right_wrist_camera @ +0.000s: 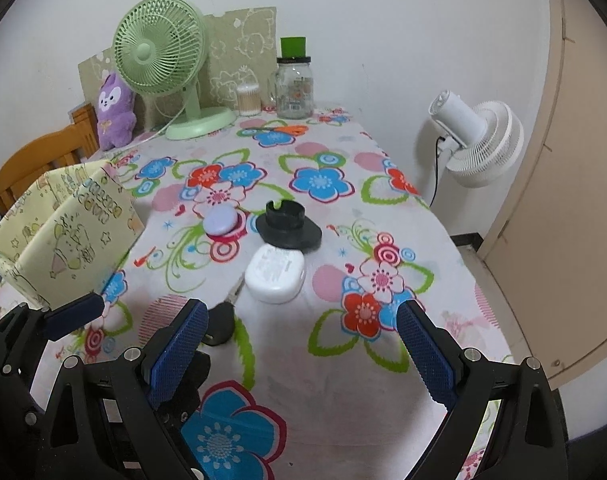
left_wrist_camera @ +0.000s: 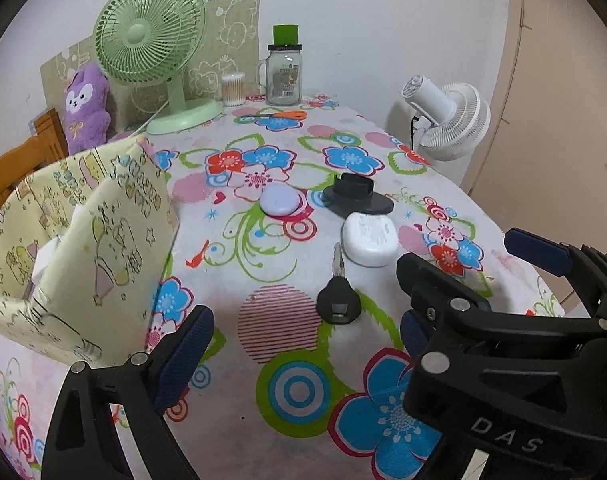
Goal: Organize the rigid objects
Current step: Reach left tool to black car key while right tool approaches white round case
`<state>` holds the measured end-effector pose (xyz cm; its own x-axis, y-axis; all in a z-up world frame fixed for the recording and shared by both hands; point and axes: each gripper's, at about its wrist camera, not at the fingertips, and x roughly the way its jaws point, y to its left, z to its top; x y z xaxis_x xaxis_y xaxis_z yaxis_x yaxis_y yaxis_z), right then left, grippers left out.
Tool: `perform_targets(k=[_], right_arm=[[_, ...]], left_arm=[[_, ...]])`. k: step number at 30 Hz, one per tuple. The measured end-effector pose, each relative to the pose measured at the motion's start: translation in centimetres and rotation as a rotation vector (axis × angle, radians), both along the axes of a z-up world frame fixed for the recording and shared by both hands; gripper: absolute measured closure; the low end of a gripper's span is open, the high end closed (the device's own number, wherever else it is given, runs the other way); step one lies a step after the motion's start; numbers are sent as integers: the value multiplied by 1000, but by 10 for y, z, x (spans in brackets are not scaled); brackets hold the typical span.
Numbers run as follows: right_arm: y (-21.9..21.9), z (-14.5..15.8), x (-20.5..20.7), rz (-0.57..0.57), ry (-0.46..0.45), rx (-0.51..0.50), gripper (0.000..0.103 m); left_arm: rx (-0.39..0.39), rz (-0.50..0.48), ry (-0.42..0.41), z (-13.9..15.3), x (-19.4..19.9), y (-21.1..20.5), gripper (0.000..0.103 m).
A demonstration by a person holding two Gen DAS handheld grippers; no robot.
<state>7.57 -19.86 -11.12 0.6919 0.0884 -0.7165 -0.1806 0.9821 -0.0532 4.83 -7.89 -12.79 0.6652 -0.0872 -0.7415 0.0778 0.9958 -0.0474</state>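
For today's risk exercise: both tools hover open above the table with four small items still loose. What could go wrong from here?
1. The key lies flat on the tablecloth, so fingers may slip off it or bunch the cloth.
2. The white case touches the black holder; grabbing one may shove the other.
3. The left tool and right tool sit close together and may collide.

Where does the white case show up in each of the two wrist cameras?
Left wrist: the white case lies right of centre, just beyond the key.
Right wrist: the white case lies near centre, ahead of the right gripper.
Shared landmark: the black round holder directly behind it.
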Motion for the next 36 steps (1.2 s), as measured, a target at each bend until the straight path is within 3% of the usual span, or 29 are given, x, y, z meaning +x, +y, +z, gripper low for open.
perform_targets(k=[9,21,30,32,35,36], right_arm=[[-9,-16,1,-32,8,-11,6],[-14,-37,21,-58,69,24,6],[-14,-41,37,-56,84,43,6],[-12,-41,40,-49,87,41,6],[-9,-40,45,-42,89,45,6],[-7,-41,47,-40,90,50,6]], left_arm=[[-7,-14,35,-18,6,-3,10],[30,1,48,-33,25,-7,25],[39,0,38,-32,35,-13,44],[32,-7,38,-31,37,-13,58],[27,-15,48,-30,44,-12,71],[27,-16,49,-29,45,-12,71]])
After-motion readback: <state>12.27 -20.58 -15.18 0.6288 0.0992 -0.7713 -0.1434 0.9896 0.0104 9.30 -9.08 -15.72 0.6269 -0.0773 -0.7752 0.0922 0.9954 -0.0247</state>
